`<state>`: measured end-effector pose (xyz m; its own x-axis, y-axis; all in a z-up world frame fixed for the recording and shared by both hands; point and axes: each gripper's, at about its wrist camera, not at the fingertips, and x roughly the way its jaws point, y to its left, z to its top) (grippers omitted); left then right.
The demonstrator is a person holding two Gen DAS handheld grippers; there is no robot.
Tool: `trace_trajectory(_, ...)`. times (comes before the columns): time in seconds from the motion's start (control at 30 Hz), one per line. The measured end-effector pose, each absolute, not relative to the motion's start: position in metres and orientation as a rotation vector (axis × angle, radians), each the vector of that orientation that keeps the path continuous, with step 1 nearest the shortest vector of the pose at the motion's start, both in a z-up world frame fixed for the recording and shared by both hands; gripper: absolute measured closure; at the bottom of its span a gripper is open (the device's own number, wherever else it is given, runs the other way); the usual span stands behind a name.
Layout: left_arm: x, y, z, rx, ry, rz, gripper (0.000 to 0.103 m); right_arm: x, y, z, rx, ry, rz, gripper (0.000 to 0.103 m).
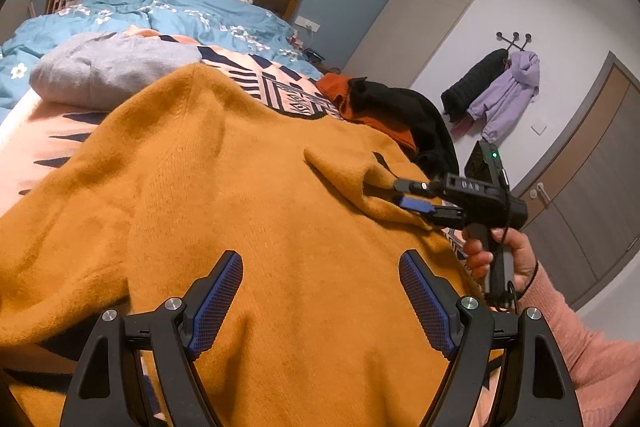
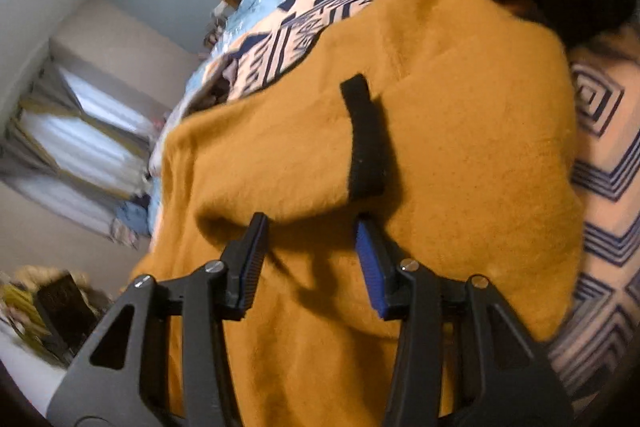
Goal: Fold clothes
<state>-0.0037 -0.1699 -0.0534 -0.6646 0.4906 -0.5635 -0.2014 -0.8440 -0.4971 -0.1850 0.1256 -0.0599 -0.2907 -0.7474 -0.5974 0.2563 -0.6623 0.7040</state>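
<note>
A mustard-yellow sweater (image 1: 240, 187) lies spread over the patterned blanket (image 1: 280, 83) on the bed. My left gripper (image 1: 320, 287) hovers open above its near part, nothing between the blue pads. To the right, a hand holds my right gripper (image 1: 400, 195), which is shut on a raised fold of the sweater's sleeve. In the right wrist view the sweater (image 2: 460, 107) fills the frame. The sleeve's black cuff (image 2: 366, 139) ends just beyond the right gripper (image 2: 312, 247), whose fingers press into the bunched fabric.
A grey garment (image 1: 108, 67) lies at the far left of the blanket. A pile of orange and black clothes (image 1: 384, 107) sits past the sweater, right. A rumpled blue duvet (image 1: 180, 11) covers the head end. Coats hang on a wall rack (image 1: 500, 87).
</note>
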Motion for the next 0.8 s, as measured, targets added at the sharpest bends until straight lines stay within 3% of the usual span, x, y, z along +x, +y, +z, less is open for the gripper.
trace_trajectory(0.13,0.000,-0.170,-0.052,-1.004,-0.565,2.494,0.020,-0.198,0.121,-0.059,1.243,-0.777,-1.933,0.057)
trace_trajectory(0.17,0.001,-0.171,-0.052,-1.000,-0.567,2.495,0.020,-0.198,0.116,-0.056,1.230,-0.751,-1.940,0.067)
trace_trajectory(0.2,0.002,-0.171,-0.051,-0.997,-0.570,2.495,0.020,-0.198,0.110,-0.051,1.214,-0.714,-1.950,0.090)
trace_trajectory(0.23,0.002,-0.172,-0.051,-0.995,-0.573,2.497,0.020,-0.197,0.103,-0.045,1.191,-0.669,-1.970,0.092)
trace_trajectory(0.37,0.004,-0.176,-0.051,-0.990,-0.586,2.506,0.020,-0.185,0.074,-0.006,1.062,-0.462,-2.043,0.094)
trace_trajectory(0.53,0.005,-0.183,-0.049,-0.976,-0.607,2.522,0.020,-0.157,0.013,0.041,0.916,-0.066,-2.100,0.094)
trace_trajectory(0.63,0.006,-0.187,-0.049,-0.974,-0.610,2.535,0.020,-0.133,-0.030,0.048,0.851,0.148,-2.072,0.093)
trace_trajectory(0.8,0.007,-0.196,-0.050,-0.977,-0.618,2.551,0.020,-0.111,-0.073,0.024,0.877,0.275,-1.952,0.089)
